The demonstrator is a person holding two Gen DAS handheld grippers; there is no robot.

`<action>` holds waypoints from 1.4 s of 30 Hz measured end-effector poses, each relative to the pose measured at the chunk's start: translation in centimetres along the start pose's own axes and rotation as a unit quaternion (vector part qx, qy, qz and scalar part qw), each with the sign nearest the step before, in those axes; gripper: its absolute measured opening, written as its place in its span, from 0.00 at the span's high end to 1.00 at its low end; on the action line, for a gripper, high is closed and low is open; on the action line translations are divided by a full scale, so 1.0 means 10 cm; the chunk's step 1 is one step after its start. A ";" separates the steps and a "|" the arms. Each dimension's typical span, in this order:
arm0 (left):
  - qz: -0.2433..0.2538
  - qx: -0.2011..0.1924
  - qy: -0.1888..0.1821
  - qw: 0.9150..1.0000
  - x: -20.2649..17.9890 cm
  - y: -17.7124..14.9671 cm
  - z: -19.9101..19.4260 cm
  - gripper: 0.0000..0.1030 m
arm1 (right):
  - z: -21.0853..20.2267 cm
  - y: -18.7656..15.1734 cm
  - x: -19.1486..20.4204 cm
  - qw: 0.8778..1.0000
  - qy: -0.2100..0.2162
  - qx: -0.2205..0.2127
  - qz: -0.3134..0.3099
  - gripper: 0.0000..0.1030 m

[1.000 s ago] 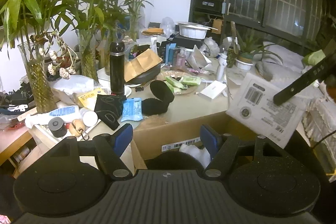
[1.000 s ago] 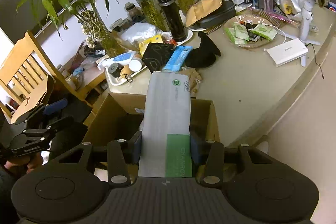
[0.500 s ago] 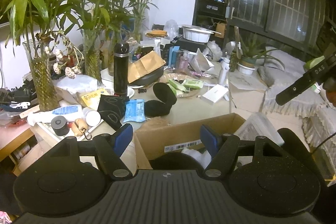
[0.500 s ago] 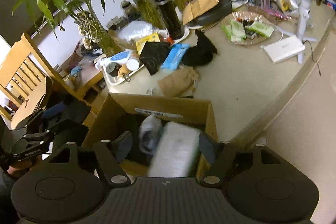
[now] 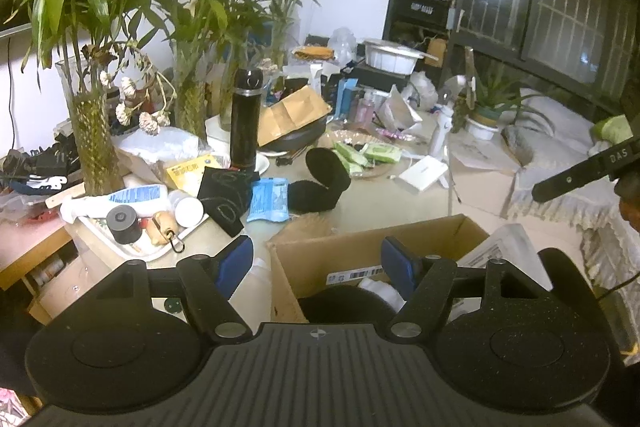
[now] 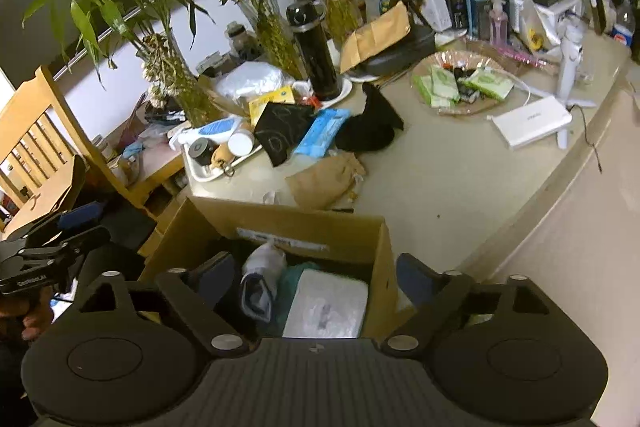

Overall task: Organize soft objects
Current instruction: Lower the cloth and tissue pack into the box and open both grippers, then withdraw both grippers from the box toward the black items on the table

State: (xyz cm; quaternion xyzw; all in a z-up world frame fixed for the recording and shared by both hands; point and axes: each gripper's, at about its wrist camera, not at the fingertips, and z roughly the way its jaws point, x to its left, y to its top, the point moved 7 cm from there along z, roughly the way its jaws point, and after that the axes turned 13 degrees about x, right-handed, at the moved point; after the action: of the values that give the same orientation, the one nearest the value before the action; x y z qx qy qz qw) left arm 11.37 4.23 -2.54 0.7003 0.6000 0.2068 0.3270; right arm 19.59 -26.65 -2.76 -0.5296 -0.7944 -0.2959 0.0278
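Standing at the table edge, the open brown cardboard box [image 6: 280, 227] holds the white plastic-wrapped soft pack [image 6: 326, 309] lying flat inside. Tilted steeply down over it, the right gripper [image 6: 314, 277] spreads its 2 jaws wider, gripping nothing. Beside the box, the left gripper [image 5: 320, 261] angles down, jaws apart and empty.

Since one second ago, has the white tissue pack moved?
Yes. The white tissue pack dropped from the opening right gripper into the cardboard box.
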 end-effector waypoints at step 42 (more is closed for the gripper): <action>0.002 0.002 0.045 0.999 0.55 0.33 0.62 0.32 | 0.57 0.76 -0.59 0.990 -0.047 -0.111 -0.073 0.00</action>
State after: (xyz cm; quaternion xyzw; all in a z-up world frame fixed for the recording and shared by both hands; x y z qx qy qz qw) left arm 19.01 8.07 -5.16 0.6919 0.6132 0.2375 0.2982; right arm 30.25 -26.65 -6.26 -0.4830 -0.7938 -0.3584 -0.0904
